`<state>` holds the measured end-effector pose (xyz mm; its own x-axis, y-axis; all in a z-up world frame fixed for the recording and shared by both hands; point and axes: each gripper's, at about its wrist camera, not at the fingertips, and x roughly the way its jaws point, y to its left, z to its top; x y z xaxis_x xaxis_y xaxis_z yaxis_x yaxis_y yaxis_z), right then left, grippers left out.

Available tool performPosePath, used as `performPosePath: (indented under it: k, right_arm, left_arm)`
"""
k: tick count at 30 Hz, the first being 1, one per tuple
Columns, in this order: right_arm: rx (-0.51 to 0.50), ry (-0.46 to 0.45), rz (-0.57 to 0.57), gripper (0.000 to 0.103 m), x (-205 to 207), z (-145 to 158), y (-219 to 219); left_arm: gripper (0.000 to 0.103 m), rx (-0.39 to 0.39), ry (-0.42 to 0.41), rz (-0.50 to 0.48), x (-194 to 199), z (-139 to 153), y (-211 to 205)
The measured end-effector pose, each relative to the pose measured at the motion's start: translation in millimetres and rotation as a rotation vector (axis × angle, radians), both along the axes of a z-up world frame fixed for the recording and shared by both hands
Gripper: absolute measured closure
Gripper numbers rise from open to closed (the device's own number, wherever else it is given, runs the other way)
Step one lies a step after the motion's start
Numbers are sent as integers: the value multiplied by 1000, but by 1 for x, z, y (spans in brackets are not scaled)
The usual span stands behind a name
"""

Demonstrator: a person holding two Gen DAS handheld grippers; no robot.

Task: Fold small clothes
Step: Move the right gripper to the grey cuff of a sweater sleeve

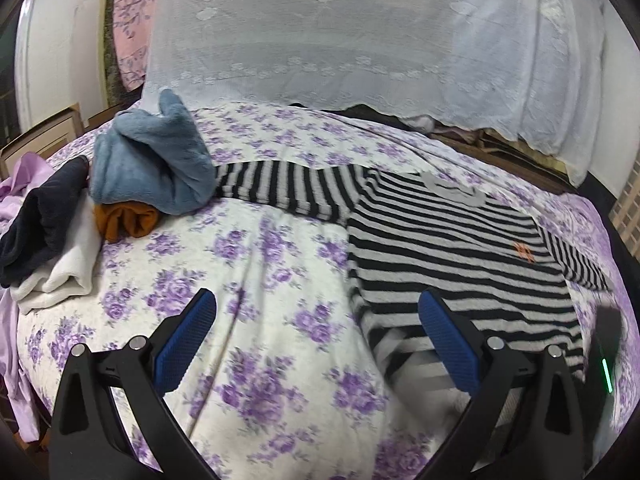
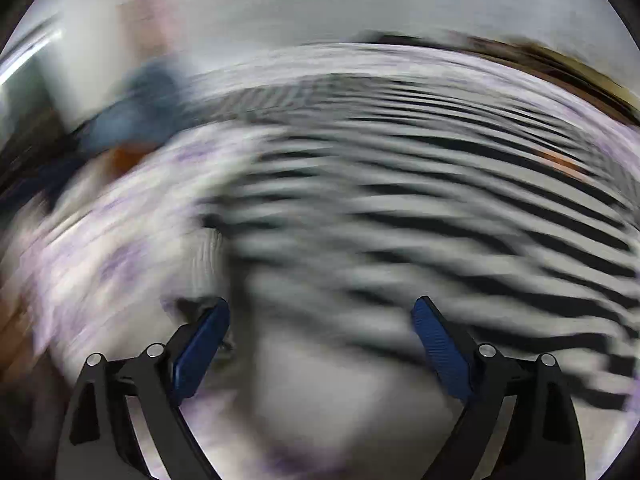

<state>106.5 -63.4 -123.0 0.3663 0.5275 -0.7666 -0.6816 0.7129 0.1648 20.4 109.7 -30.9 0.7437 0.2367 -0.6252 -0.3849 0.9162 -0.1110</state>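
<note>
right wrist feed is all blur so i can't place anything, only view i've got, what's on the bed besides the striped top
Observer: Left of the striped top, a blue fleece garment lies bunched on its sleeve end.
Operator: anything under it
Observer: An orange piece sticks out beneath, beside a dark garment lying on a white one.
Operator: left claw holding anything
Observer: No. The left claw is open over the floral bedspread, at the top's near left hem.

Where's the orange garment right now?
In the left wrist view, the orange garment lies at the left of the bed, tucked under the blue fleece, beside the white and dark clothes.
</note>
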Motion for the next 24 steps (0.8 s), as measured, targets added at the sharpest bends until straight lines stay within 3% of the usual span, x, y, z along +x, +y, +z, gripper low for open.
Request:
performPosePath:
  k: [2,5,7,9,10,14,16,18,20,24]
  right_arm:
    - [-6,-38,112,9,-24,6,10]
    - [-29,-93,-2,9,-17,10,-9]
    - [-20,-26,-136,9,8,2,-34]
    - [-62,94,-113,8,18,-21,-44]
    - [-78,55,-85,7,11,-24,-45]
    - [-56,11,-23,5,-11,-15,-69]
    - [4,11,-64,5,-9,2,-101]
    - [55,-6,-181,5,6,19,-146]
    - [110,-17,-309,5,29,29,-187]
    - [340,-21,-677,5,80,51,-315]
  left_arm:
    - [4,-12,6,20,1,-2,7]
    - [4,-39,22,38,5,-7,14]
    - [4,-66,39,20,14,-15,10]
    - [4,-88,79,-29,25,-28,-2]
    - [4,-90,123,-84,36,-40,-14]
    - [4,13,331,-227,73,-97,-55]
    - [4,33,320,-229,77,-108,-58]
    - [4,13,327,-235,80,-104,-52]
    - [5,36,316,-182,83,-93,-45]
    - [5,80,186,-197,90,-41,-60]
